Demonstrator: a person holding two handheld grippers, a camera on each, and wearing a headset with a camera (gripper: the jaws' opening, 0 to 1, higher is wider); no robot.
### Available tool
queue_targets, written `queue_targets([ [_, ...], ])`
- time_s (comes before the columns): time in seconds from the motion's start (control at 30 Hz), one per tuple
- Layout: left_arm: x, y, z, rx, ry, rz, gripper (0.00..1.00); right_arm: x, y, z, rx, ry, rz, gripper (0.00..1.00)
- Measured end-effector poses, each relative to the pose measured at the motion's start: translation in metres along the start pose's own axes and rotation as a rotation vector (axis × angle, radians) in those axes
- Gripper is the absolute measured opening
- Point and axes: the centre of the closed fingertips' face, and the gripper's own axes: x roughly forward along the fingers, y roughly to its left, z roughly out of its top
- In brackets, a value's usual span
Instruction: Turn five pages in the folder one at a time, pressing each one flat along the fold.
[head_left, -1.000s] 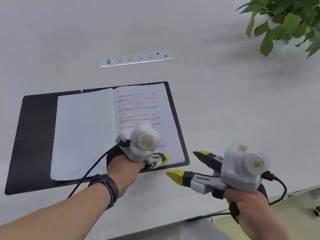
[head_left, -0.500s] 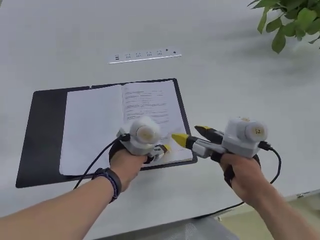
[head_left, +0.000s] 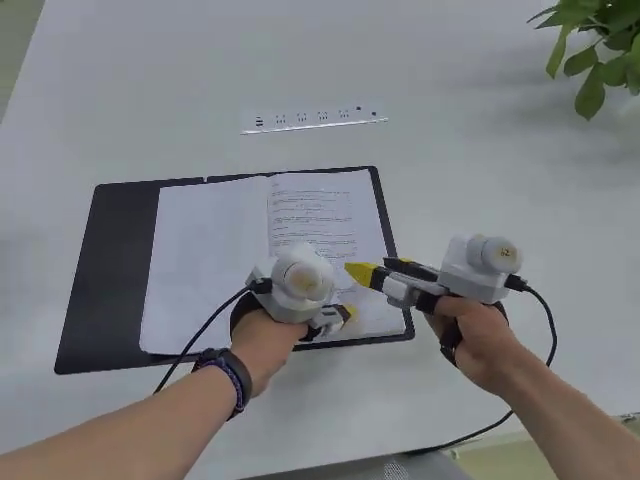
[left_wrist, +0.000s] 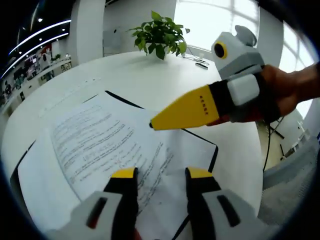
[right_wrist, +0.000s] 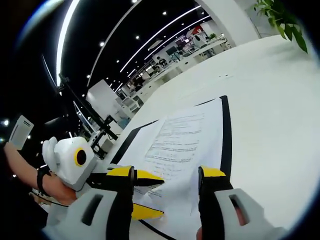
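Now your right gripper (head_left: 372, 267), jaws parted, points left over the printed page (head_left: 318, 215) of the open folder (head_left: 110, 280); the page's free edge runs away from you, just beneath. Your left gripper (head_left: 338, 318), also parted, sits at the page's near edge.

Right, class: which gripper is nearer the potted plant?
Right. The right gripper is over the right part of the printed page, toward the plant. The left gripper is nearer the person, at that page's bottom edge, farther from the plant.
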Motion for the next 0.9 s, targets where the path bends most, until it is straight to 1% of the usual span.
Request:
queue_targets([
  [0.1,-0.005,-0.002,-0.002,0.001,0.018,-0.01,0.41,-0.003,-0.003,0.0,0.024,-0.016,-0.01,0.42],
  [0.13,-0.007,-0.002,-0.003,-0.001,0.02,-0.012,0.44,-0.004,-0.004,0.0,0.035,-0.024,-0.011,0.4],
  [0.2,-0.012,-0.003,-0.003,-0.006,0.018,-0.016,0.5,-0.008,-0.005,0.002,0.071,-0.05,-0.016,0.33],
  [0.27,-0.018,-0.002,-0.004,-0.008,0.03,-0.018,0.56,-0.011,-0.009,0.002,0.088,-0.068,-0.025,0.25],
  [0.33,-0.025,0.0,-0.002,-0.017,0.009,-0.015,0.57,-0.012,-0.011,0.003,0.103,-0.08,-0.024,0.19],
  [0.4,-0.033,0.003,0.0,-0.025,-0.003,-0.007,0.58,-0.013,-0.009,0.004,0.11,-0.086,-0.024,0.13],
  [0.53,-0.046,0.008,0.002,-0.037,-0.025,0.012,0.58,-0.012,-0.007,0.003,0.094,-0.082,-0.026,0.02],
  [0.6,-0.055,0.014,0.001,-0.045,-0.032,0.029,0.59,-0.013,-0.004,0.004,0.088,-0.086,-0.02,0.01],
  [0.7,-0.063,0.02,0.0,-0.066,-0.045,0.043,0.6,-0.012,-0.003,0.005,0.091,-0.086,-0.022,0.0],
  [0.77,-0.07,0.025,-0.002,-0.068,-0.047,0.061,0.61,-0.012,-0.002,0.006,0.092,-0.088,-0.023,0.0],
  [0.9,-0.084,0.034,-0.001,-0.087,-0.072,0.085,0.62,-0.011,0.003,0.008,0.089,-0.09,-0.021,0.0],
])
